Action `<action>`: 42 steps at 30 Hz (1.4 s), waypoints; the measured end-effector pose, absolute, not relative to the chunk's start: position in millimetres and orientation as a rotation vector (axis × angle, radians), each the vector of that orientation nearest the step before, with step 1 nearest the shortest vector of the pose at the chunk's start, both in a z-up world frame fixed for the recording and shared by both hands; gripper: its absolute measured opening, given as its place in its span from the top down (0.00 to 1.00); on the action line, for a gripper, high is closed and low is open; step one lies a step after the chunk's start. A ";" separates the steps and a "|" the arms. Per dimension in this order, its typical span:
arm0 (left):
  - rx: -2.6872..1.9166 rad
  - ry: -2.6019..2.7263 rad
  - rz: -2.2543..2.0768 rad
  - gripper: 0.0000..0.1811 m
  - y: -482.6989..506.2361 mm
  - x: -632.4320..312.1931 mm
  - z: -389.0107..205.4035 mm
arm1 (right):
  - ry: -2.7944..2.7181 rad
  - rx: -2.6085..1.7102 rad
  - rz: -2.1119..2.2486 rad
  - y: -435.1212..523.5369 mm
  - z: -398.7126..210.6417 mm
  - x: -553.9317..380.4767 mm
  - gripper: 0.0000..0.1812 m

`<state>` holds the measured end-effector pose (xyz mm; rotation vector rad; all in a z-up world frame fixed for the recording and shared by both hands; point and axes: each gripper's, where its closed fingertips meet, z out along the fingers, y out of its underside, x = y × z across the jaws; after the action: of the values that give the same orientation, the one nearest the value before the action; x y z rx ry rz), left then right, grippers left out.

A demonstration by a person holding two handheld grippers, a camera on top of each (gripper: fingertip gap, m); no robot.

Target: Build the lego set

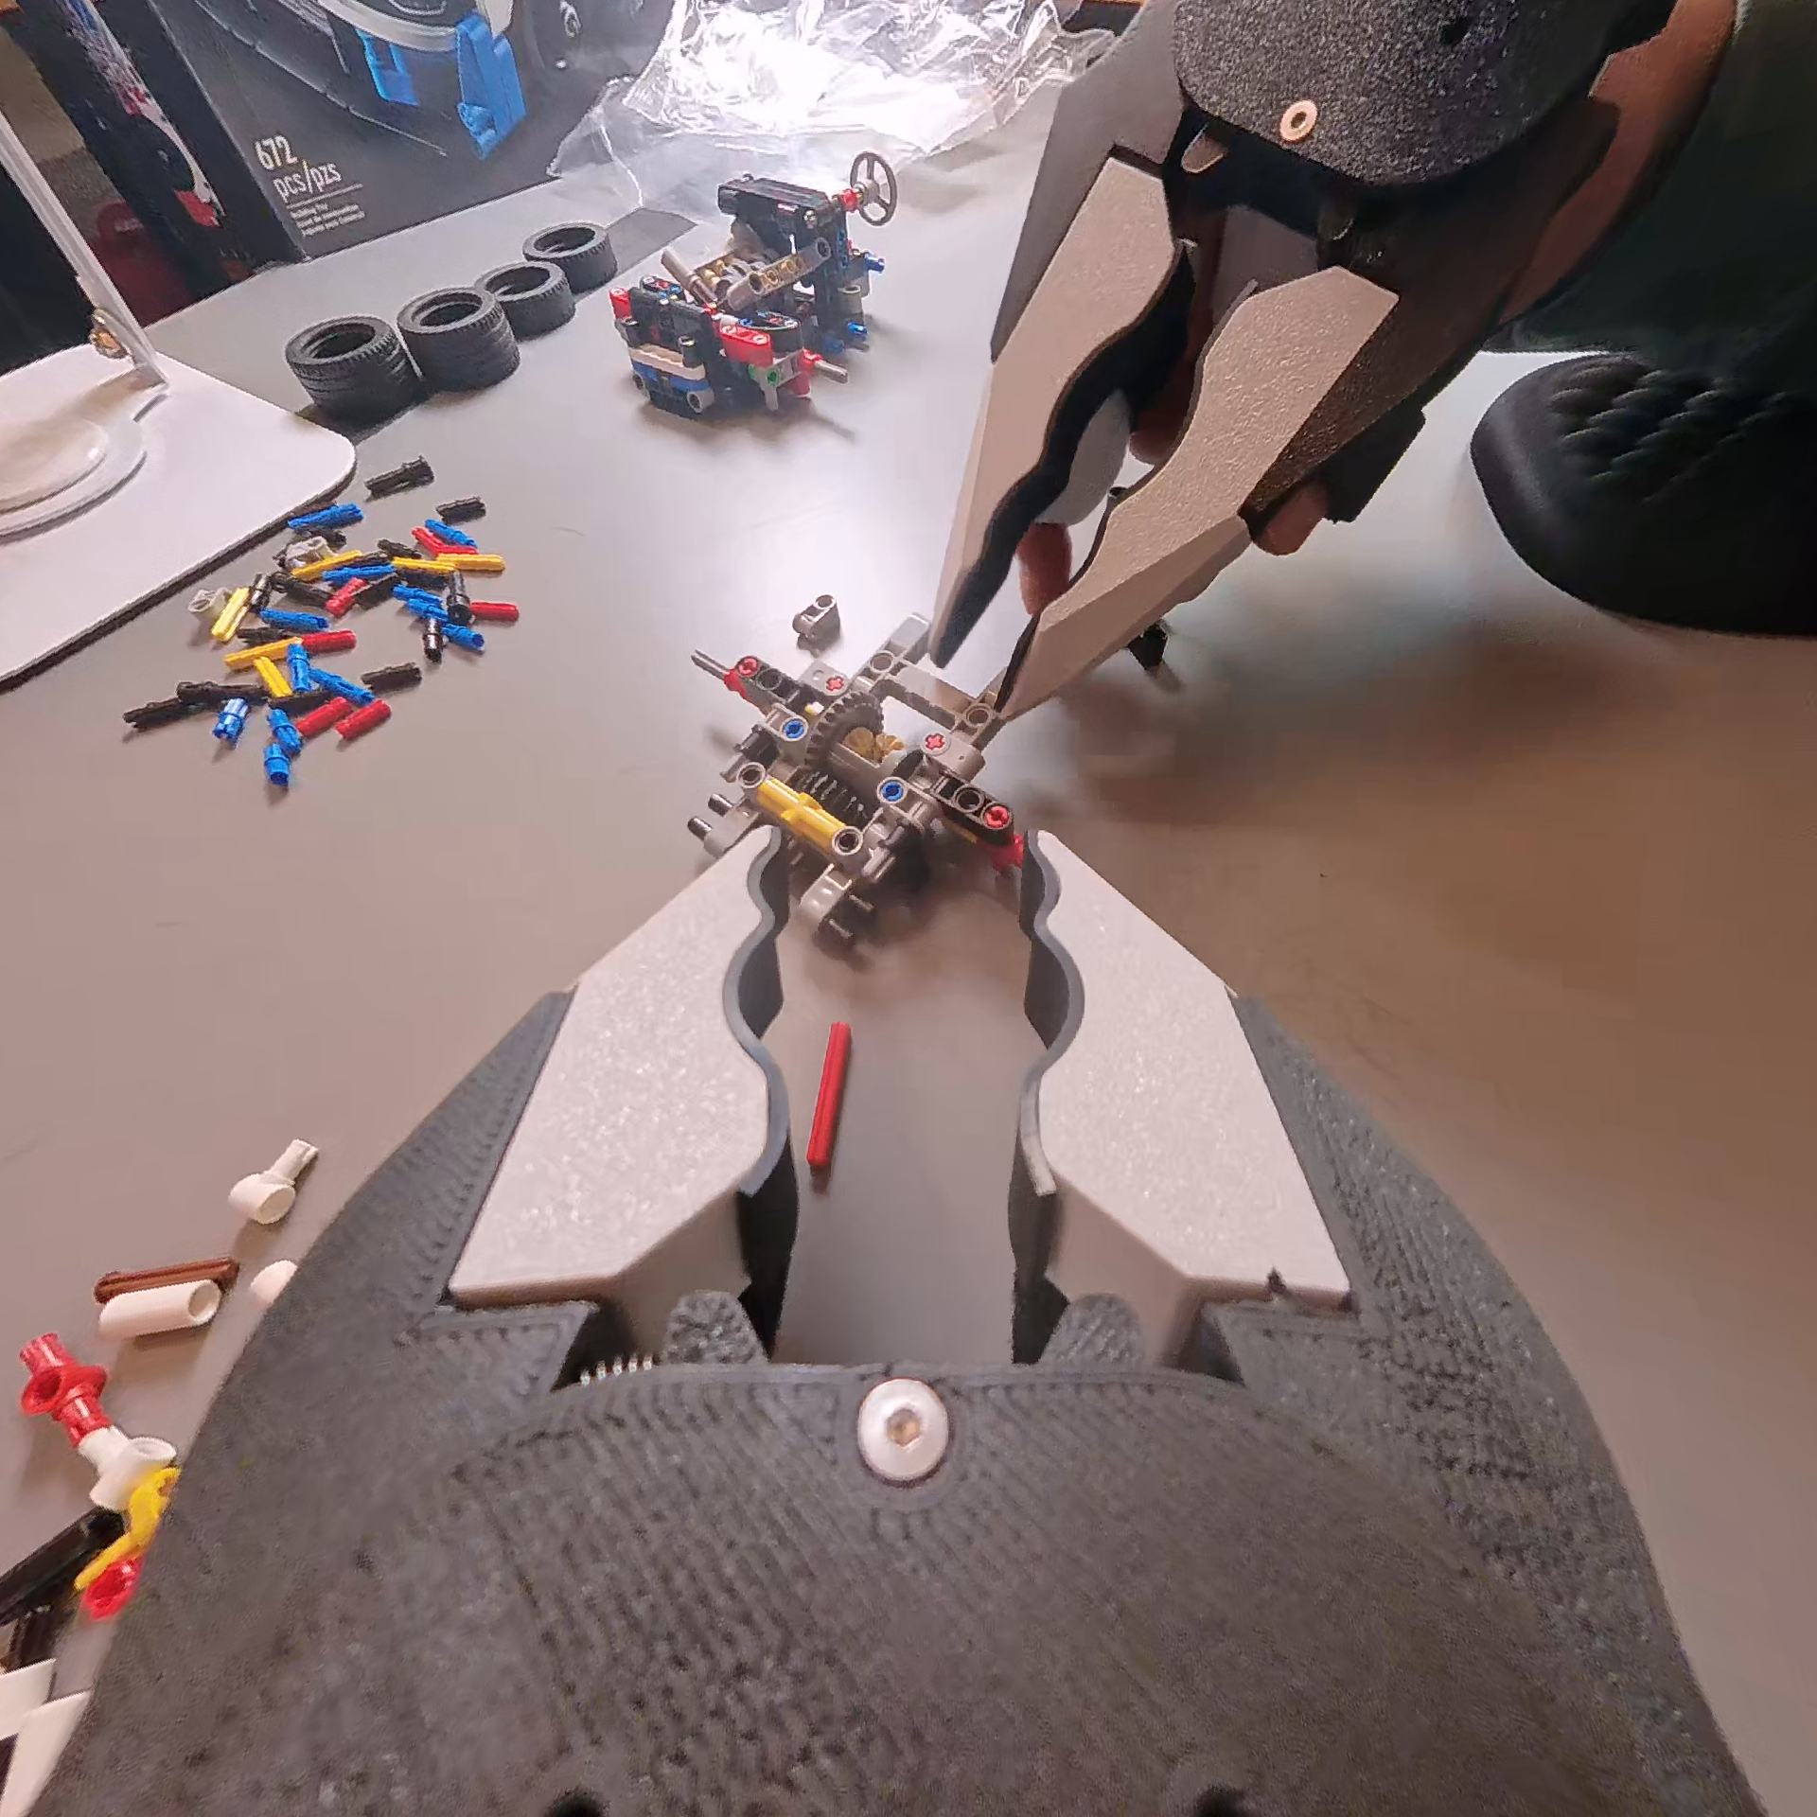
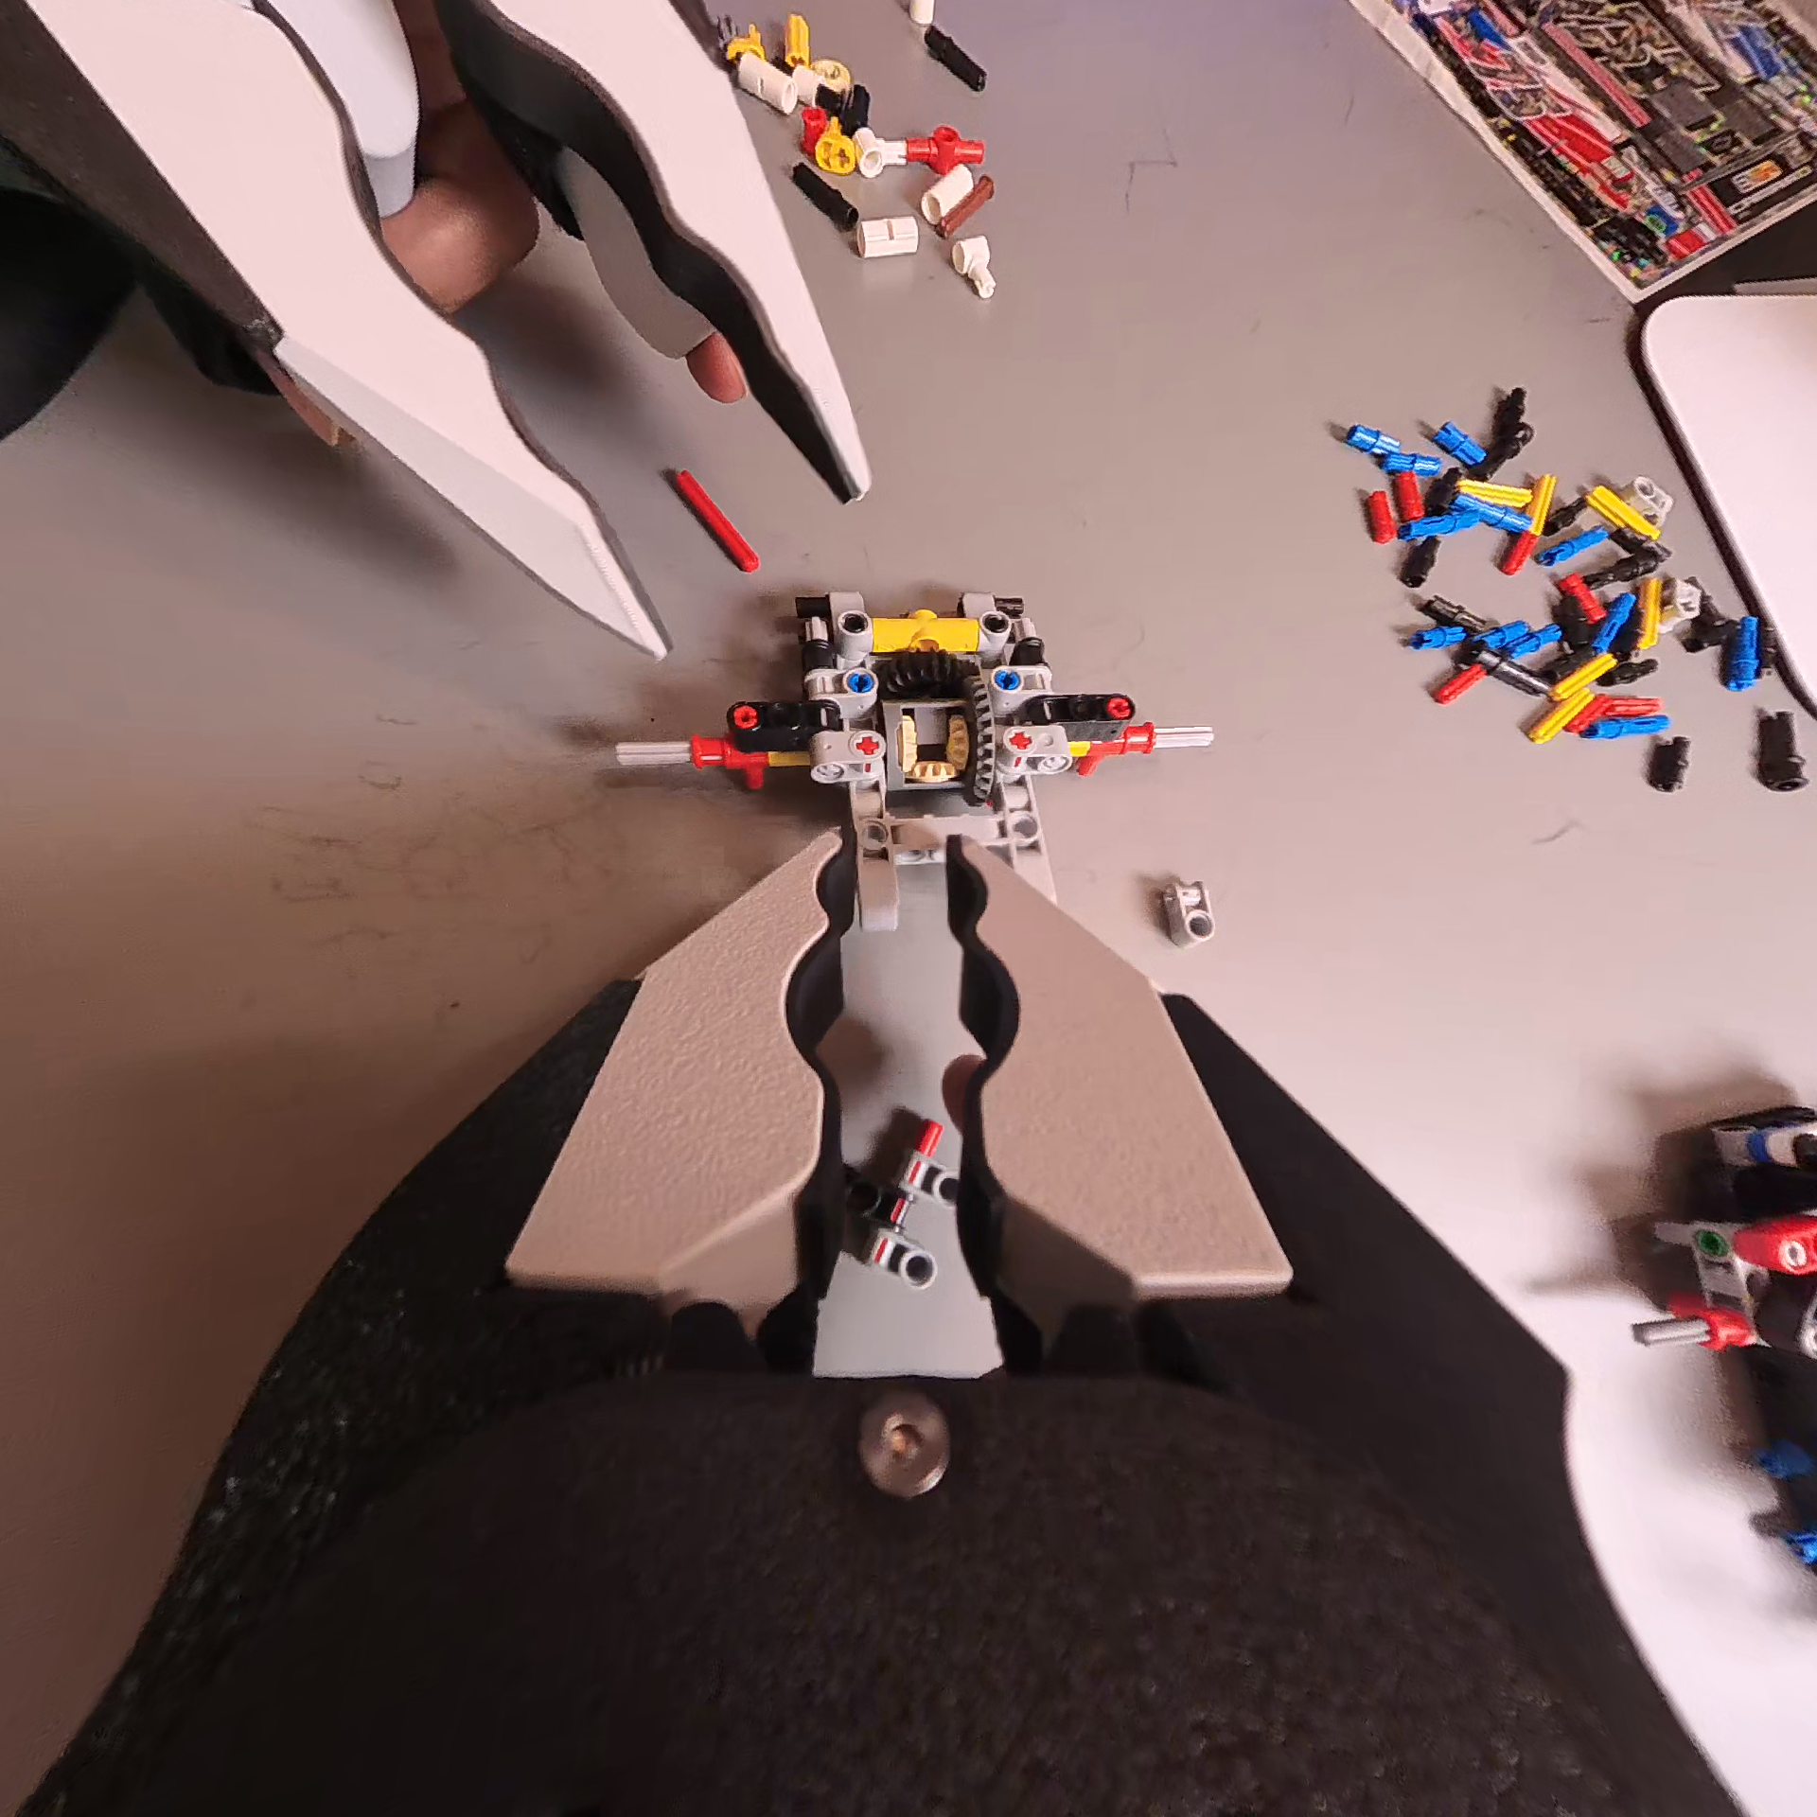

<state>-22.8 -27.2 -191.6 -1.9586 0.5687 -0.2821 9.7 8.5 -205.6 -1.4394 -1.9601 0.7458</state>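
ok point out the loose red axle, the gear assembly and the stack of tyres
red axle [image 1: 829, 1093]: left wrist view, middle of the rod, on the table.
gear assembly [image 2: 924, 713]: right wrist view, on its black gear.
tyres [image 1: 459, 337]: left wrist view, top of the second tyre from the left.

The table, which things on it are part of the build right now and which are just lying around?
In use:
gear assembly
right gripper
left gripper
red axle

Lying about:
tyres
pin pile
plastic bag
finished module
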 end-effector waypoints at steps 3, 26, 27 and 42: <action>-1.960 0.563 -0.280 0.75 -27.0 -24.6 -191.6 | -1.972 -1.423 0.762 2.3 -204.1 13.6 0.94; -1.954 0.553 -0.284 0.75 -27.4 -28.6 -190.3 | -1.995 -1.487 0.700 4.6 -209.5 7.6 0.79; -1.953 0.553 -0.285 0.75 -27.6 -29.0 -190.2 | -1.988 -1.487 0.680 2.9 -209.4 10.4 0.79; -1.952 0.541 -0.293 0.75 -27.7 -31.4 -189.4 | -2.006 -1.495 0.698 24.8 -202.2 58.6 0.71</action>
<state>-31.4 -27.7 -189.4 -1.9516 0.5410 -0.2929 58.6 24.8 -202.2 -1.4955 -2.0059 0.6984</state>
